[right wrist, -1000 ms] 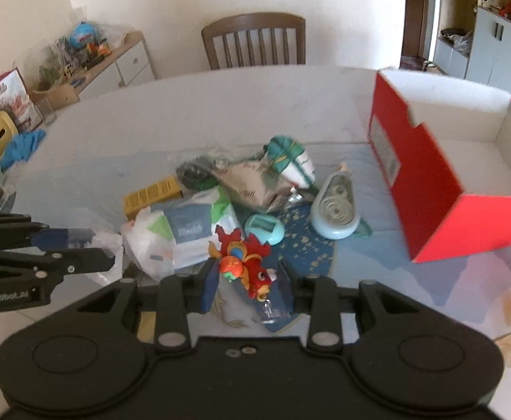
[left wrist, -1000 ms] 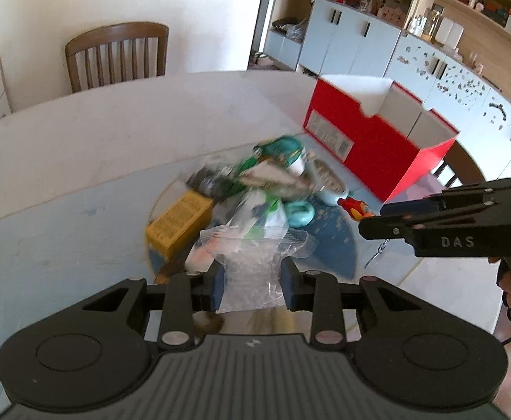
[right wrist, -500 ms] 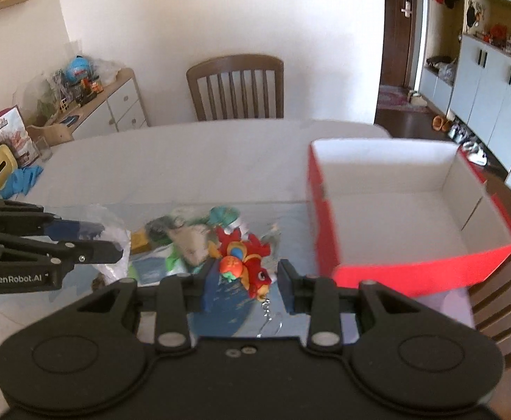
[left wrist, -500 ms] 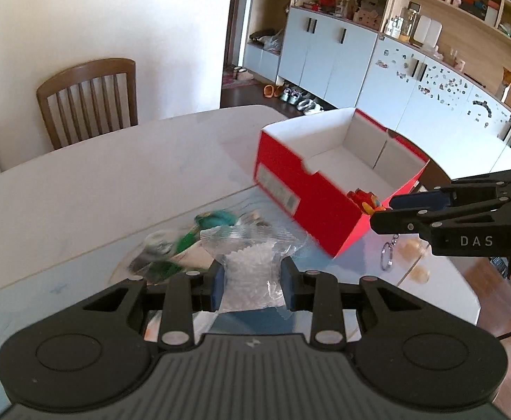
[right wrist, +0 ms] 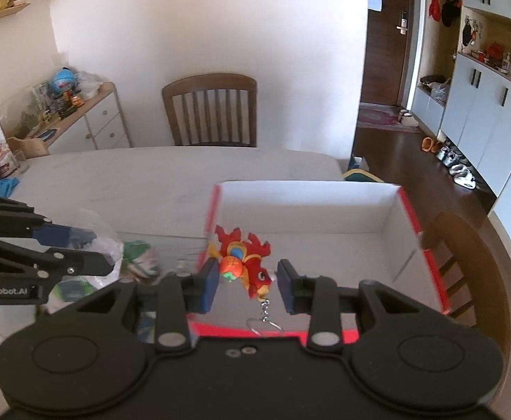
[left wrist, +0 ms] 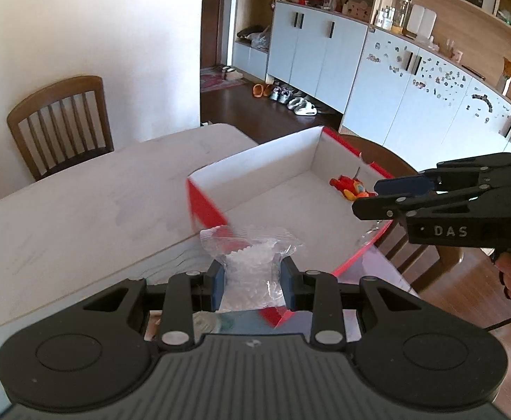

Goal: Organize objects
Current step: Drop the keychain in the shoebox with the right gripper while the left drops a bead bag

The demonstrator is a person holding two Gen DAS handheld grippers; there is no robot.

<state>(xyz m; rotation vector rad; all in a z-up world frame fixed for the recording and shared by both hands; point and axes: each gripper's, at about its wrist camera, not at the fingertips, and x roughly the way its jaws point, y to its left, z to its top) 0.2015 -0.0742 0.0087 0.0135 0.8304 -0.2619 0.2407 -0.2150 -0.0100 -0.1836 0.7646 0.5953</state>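
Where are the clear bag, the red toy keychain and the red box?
clear bag point(left wrist: 250, 273), left wrist view, crumpled middle of the bag between the pads.
red toy keychain point(right wrist: 246, 260), right wrist view, toy's body.
red box point(right wrist: 304, 206), right wrist view, white inner face of the far wall.

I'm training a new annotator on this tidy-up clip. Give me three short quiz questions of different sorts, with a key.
1. True or false: the left claw grips a clear plastic bag.
2. What does the right claw hold? A) a spoon B) a red toy keychain C) a mug
3. Fill in: the box is red outside and ____ inside.

Key: 1 true; 2 B; 3 white.
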